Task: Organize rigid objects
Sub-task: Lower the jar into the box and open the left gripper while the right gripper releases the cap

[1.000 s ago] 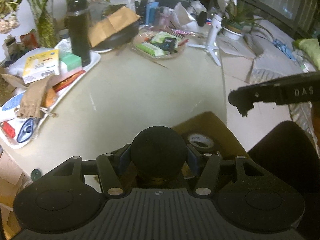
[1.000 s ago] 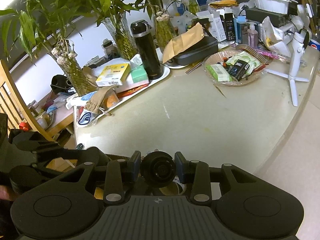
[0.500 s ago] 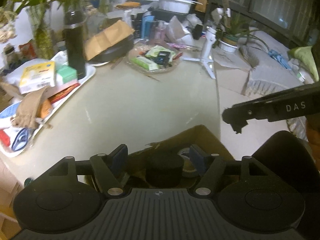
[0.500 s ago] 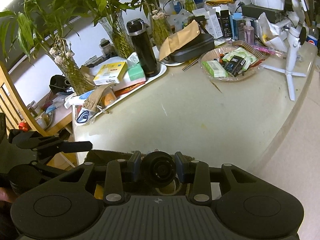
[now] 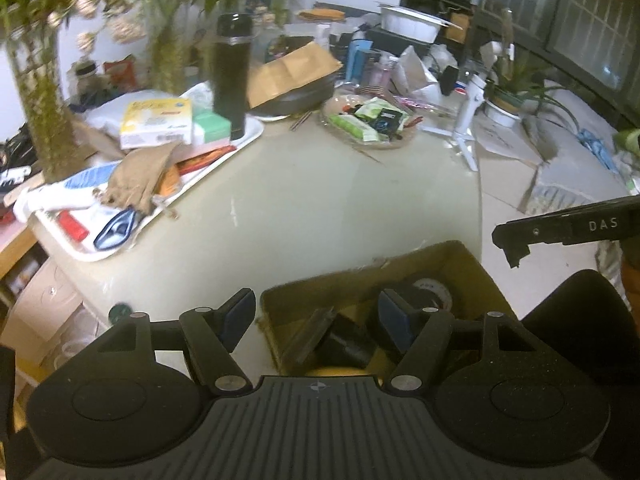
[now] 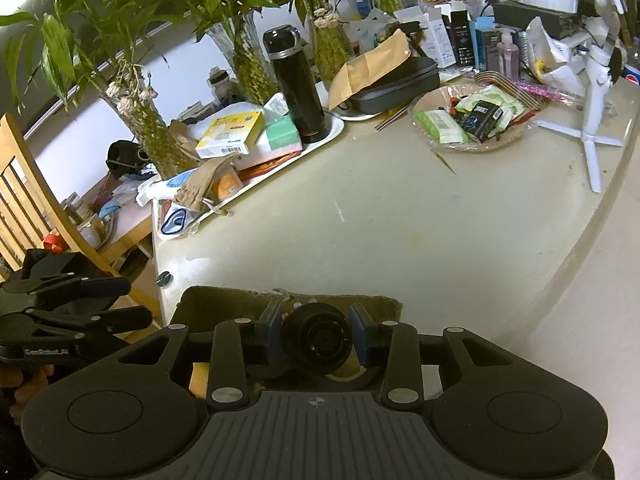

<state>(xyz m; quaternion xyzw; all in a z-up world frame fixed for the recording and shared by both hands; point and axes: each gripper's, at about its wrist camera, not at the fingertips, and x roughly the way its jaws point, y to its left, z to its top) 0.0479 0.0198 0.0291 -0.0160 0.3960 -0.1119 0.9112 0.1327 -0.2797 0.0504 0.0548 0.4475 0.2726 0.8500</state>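
Right wrist view: the right hand-held gripper (image 6: 316, 338) clenches a small black lens-like cylinder (image 6: 316, 340), rigid, light, held across its ribbed sides; the left hand-held gripper (image 5: 316, 316) hangs released over the cardboard box (image 5: 460, 256).

Both tools are matte black plastic: a ribbed central housing flanked by two round discs, silver screws at the arm pivots. The left gripper (image 5: 316, 316) and right gripper (image 6: 316, 336) carry blue pads. White "DAS" lettering marks one arm.
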